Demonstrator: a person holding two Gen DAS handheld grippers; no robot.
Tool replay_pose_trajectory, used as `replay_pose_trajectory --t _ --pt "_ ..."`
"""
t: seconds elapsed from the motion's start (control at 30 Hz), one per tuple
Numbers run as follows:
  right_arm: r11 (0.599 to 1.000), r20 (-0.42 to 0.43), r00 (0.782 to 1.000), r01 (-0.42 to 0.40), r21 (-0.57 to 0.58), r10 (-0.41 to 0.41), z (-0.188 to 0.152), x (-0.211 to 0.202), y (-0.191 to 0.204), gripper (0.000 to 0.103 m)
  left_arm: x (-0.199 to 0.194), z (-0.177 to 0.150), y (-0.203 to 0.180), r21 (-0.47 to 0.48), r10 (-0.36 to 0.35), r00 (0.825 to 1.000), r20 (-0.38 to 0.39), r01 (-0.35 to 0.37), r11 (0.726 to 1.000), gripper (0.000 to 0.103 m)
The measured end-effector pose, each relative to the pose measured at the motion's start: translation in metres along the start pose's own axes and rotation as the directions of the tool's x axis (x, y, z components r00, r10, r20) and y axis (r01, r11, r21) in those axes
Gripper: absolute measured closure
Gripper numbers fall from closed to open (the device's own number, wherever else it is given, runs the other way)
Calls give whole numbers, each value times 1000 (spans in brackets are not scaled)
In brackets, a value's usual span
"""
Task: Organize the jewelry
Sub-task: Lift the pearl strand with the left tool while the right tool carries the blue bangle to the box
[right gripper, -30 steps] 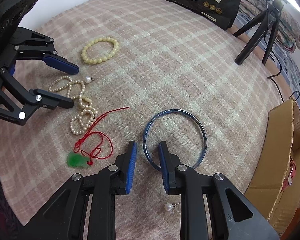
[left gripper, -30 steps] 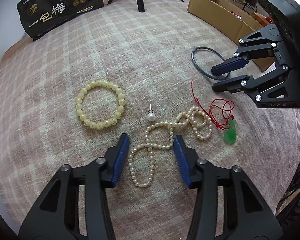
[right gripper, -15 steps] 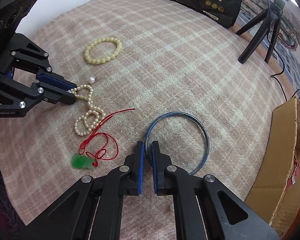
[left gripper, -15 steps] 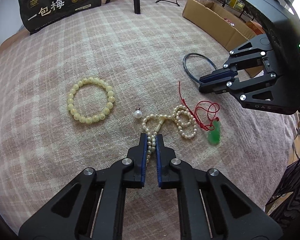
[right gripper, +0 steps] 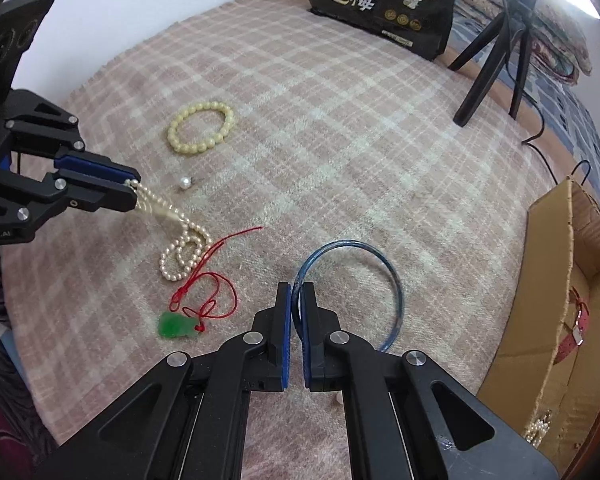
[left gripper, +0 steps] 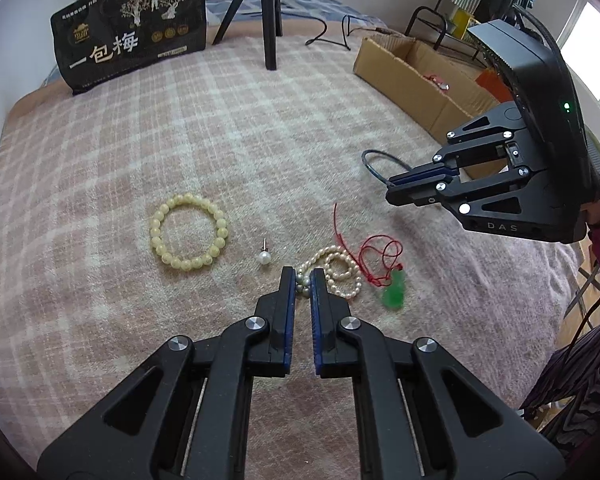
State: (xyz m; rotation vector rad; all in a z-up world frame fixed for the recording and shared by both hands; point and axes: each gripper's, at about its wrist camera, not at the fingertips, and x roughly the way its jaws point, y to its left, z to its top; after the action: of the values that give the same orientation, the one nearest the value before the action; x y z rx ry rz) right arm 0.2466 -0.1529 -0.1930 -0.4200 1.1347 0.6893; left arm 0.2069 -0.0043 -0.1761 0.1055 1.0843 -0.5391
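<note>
My left gripper [left gripper: 302,278] is shut on one end of the pearl necklace [left gripper: 336,270] and lifts it off the blanket; the rest trails down to the blanket in the right wrist view [right gripper: 182,250]. My right gripper [right gripper: 297,294] is shut on the rim of the blue bangle [right gripper: 384,268] and holds it raised; it also shows in the left wrist view [left gripper: 374,164]. A yellow bead bracelet [left gripper: 188,230], a single pearl earring [left gripper: 264,256] and a green jade pendant [left gripper: 394,292] on red cord lie on the blanket.
An open cardboard box [right gripper: 560,320] with jewelry inside stands at the right edge of the plaid blanket [right gripper: 340,140]. A black bag [left gripper: 130,38] with Chinese lettering and a tripod [left gripper: 266,8] stand at the far side.
Both grippers closed, the left on the pearl necklace, the right on the blue bangle. Both have since risen, pulling the necklace end and the bangle up off the blanket.
</note>
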Motion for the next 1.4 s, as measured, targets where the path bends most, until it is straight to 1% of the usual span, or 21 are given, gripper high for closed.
replay_pose_trajectory --t 0.13,0.37,0.6,0.8,1.07,1.4 --pt "1000 32 999 11 27 -12 1 -15 -4 100 -9 4 -4 7 4 1000 26 -4 1000 98" --pt "997 70 997 37 60 -41 3 -34 -7 100 -16 5 -7 4 10 999 49 -10 1000 98" --pt "997 109 993 41 71 -49 7 -49 -4 101 -37 15 -8 -6 2 993 118 -2 1000 98" --pt "996 150 987 44 75 -55 10 -68 0 101 -56 20 -10 -11 6 986 168 -5 1000 98" --pt "994 215 974 49 102 -70 8 -102 0 101 -83 28 -18 0 5 972 235 -5 1000 98" --pt "984 277 954 74 165 -118 -15 -150 -16 101 -108 47 -37 27 -18 952 305 10 1000 98"
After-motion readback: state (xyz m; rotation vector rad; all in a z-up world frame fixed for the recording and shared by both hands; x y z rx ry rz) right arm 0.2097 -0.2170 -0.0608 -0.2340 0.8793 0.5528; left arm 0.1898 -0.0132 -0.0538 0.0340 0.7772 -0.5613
